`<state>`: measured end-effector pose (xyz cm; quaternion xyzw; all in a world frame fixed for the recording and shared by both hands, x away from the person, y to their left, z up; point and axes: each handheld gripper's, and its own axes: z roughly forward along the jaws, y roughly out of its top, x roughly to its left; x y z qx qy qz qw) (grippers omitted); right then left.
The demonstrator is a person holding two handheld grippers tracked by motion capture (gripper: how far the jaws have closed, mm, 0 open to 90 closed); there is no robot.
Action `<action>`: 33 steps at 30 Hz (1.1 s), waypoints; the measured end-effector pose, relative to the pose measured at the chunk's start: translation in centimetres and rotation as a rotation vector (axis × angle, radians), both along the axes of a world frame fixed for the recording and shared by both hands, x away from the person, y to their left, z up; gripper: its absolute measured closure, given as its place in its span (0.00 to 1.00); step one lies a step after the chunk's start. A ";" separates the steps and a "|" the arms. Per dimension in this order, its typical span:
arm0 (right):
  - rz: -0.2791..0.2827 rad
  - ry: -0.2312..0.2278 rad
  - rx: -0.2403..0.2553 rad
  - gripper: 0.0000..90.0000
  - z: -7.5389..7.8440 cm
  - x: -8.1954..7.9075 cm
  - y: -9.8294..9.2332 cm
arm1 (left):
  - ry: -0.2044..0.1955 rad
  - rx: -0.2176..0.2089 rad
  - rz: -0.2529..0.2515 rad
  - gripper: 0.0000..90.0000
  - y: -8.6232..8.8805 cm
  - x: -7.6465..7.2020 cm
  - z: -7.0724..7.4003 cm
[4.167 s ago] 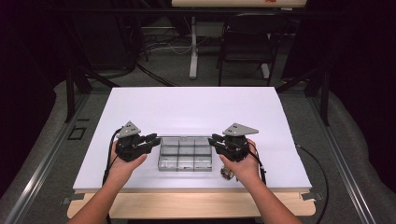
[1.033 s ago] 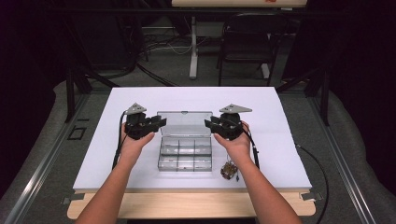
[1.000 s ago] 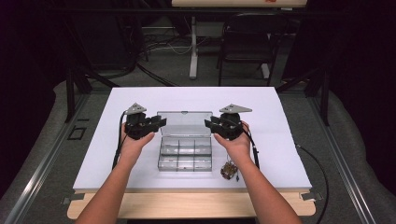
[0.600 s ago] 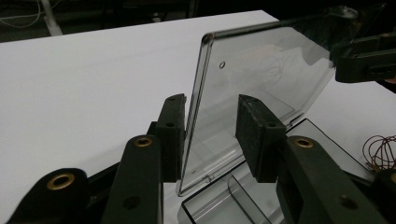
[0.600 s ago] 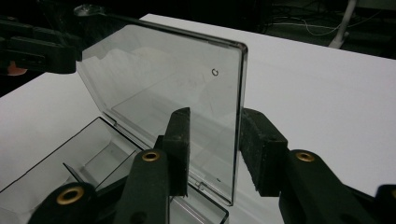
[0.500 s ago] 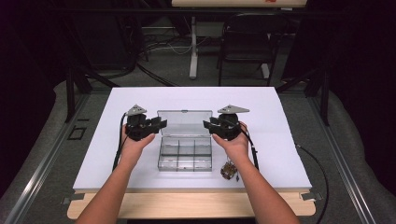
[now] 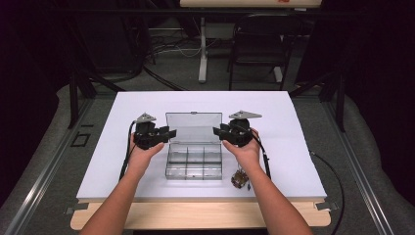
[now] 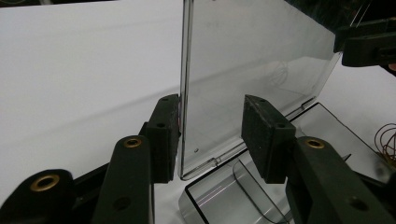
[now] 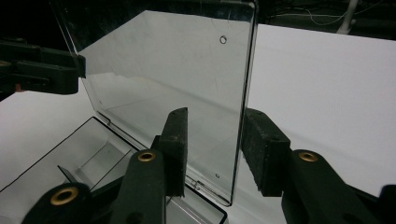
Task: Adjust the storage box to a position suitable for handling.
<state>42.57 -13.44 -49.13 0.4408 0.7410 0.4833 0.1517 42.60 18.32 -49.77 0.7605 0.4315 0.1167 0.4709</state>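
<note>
A small tangle of wire lies near the table's front edge, just right of the clear compartment box. Behind it the lid stands upright. The left gripper and right gripper straddle its side edges, jaws just opening, pads off. Bare white table spreads beyond.
</note>
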 end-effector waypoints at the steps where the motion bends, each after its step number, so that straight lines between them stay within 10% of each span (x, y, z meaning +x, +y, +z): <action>1: 0.003 0.005 0.005 0.70 -0.1 0.1 0.0 | 0.004 0.001 0.000 0.63 0.0 0.0 -0.1; 33: 0.003 0.004 -0.028 0.71 -1.9 -0.1 0.3 | 0.056 -0.072 -0.004 0.65 0.4 0.5 -1.8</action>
